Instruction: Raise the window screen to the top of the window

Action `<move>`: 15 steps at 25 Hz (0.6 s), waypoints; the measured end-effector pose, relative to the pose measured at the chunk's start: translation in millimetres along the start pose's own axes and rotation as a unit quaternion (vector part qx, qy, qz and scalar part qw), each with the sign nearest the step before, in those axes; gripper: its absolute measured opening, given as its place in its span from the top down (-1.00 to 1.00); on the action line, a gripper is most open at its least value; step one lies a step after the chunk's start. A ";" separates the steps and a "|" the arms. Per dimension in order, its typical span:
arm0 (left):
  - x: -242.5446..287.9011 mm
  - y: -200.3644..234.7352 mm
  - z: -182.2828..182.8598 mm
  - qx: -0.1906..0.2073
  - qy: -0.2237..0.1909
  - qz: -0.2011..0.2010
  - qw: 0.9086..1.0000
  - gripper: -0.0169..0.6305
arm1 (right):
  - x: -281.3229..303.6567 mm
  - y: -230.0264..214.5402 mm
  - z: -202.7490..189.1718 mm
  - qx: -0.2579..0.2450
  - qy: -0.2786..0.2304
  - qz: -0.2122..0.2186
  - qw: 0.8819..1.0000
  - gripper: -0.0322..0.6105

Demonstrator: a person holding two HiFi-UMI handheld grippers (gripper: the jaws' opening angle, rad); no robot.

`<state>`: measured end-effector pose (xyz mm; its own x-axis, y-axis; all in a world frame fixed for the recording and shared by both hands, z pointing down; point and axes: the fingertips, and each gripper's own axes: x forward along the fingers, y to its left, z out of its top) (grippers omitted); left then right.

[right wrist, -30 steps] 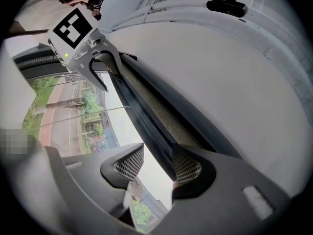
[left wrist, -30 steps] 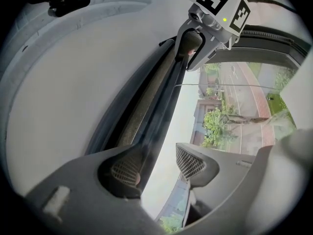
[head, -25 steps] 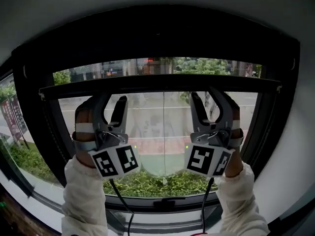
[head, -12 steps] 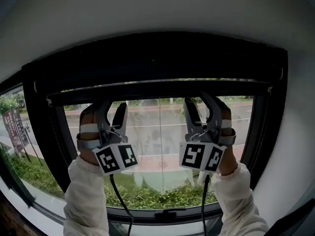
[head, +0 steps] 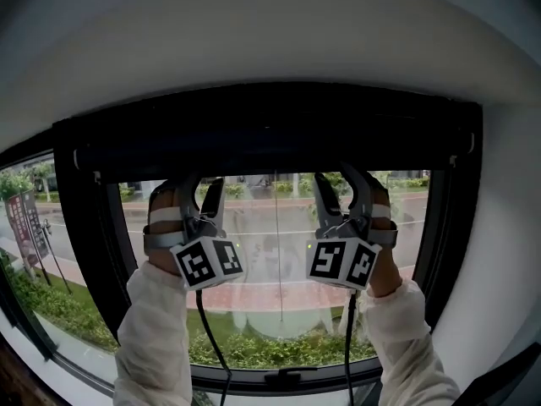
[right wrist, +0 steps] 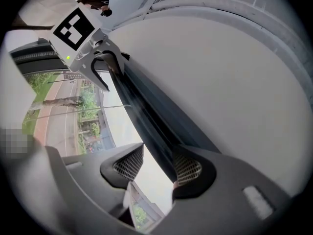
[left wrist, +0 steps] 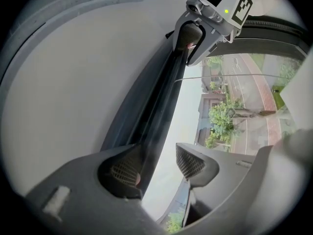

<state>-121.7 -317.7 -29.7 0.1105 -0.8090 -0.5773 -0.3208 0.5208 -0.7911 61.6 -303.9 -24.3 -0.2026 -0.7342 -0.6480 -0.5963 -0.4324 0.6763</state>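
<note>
While fingers gape part-open, left gripper and right gripper straddle the screen bar.

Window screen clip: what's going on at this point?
A person stands at a window with both arms raised and a gripper in each hand. The left gripper and right gripper each straddle the dark bottom bar of the window screen. One pad rests against the bar and the other stands off it, so neither is clamped. The bar sits high, just under the black housing at the top of the window, leaving nearly all the glass uncovered.
</note>
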 end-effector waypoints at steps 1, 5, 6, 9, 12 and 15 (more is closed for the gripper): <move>-0.3 -0.3 -0.1 0.001 0.000 0.000 1.000 0.26 | -0.1 0.0 0.1 -0.001 -0.002 -0.002 1.000 0.35; -9.9 0.7 4.1 0.003 -0.008 0.000 1.000 0.26 | -8.2 -0.7 7.3 0.011 -0.018 0.002 1.000 0.32; -15.4 0.2 6.7 -0.004 -0.014 -0.002 1.000 0.26 | -14.0 -0.1 9.7 0.021 -0.021 0.008 1.000 0.33; -38.2 -5.9 13.4 -0.041 -0.036 -0.015 0.998 0.26 | -34.3 5.9 15.2 0.079 -0.026 0.027 0.996 0.43; -70.1 -13.1 8.8 -0.072 -0.044 -0.002 0.996 0.44 | -55.7 15.7 17.7 0.129 -0.031 0.035 0.991 0.51; -107.7 -27.8 -7.5 -0.120 -0.044 0.006 0.992 0.94 | -80.7 31.4 18.7 0.143 -0.028 0.039 0.989 0.72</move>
<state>-131.8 -247.1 56.0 0.1829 -0.7711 -0.6099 -0.5360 0.4418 -0.7194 44.8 -248.5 42.7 -0.2938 -0.7259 -0.6219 -0.7710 -0.2047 0.6031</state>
